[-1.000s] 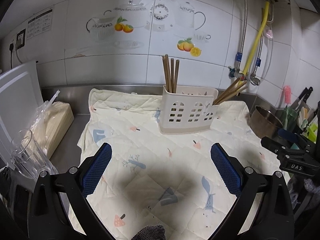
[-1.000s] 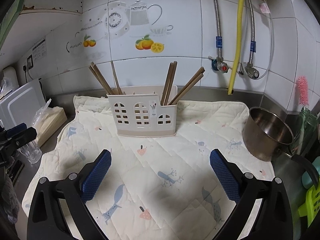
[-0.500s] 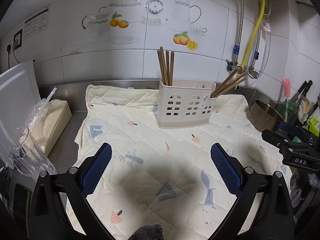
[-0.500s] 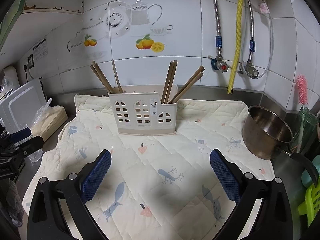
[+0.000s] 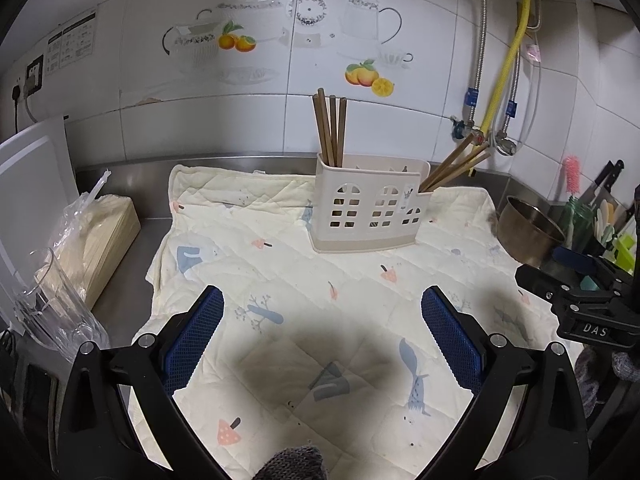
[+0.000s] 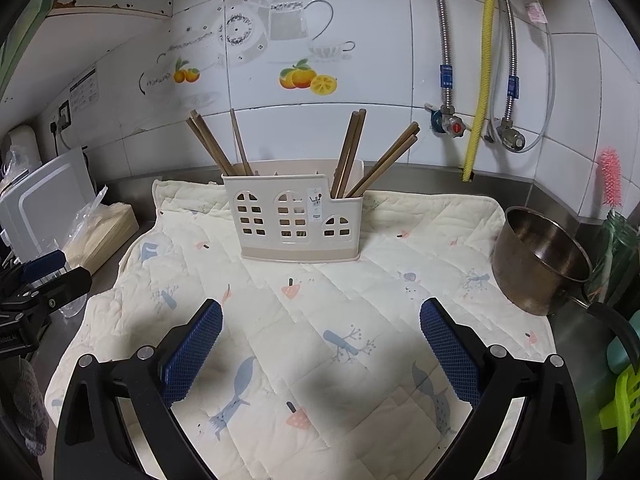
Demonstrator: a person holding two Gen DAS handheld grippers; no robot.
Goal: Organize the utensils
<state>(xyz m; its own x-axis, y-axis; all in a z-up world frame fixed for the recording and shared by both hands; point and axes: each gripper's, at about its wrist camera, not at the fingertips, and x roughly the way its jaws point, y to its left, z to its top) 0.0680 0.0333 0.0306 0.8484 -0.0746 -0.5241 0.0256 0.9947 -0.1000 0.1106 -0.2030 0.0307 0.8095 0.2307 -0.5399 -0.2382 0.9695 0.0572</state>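
Right wrist: quilted mat (image 6: 360, 280) on steel counter (image 6: 440, 178), tiled wall (image 6: 360, 32); grippers empty

"DAS" in white letters on the black right hand-held gripper (image 5: 576, 280), seen from the left wrist

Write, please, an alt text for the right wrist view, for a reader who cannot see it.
A beige utensil holder with brown chopsticks in both ends stands on a printed quilted cloth on a kitchen counter. The open, empty right hand-held gripper points toward it. A steel pot sits at the right.
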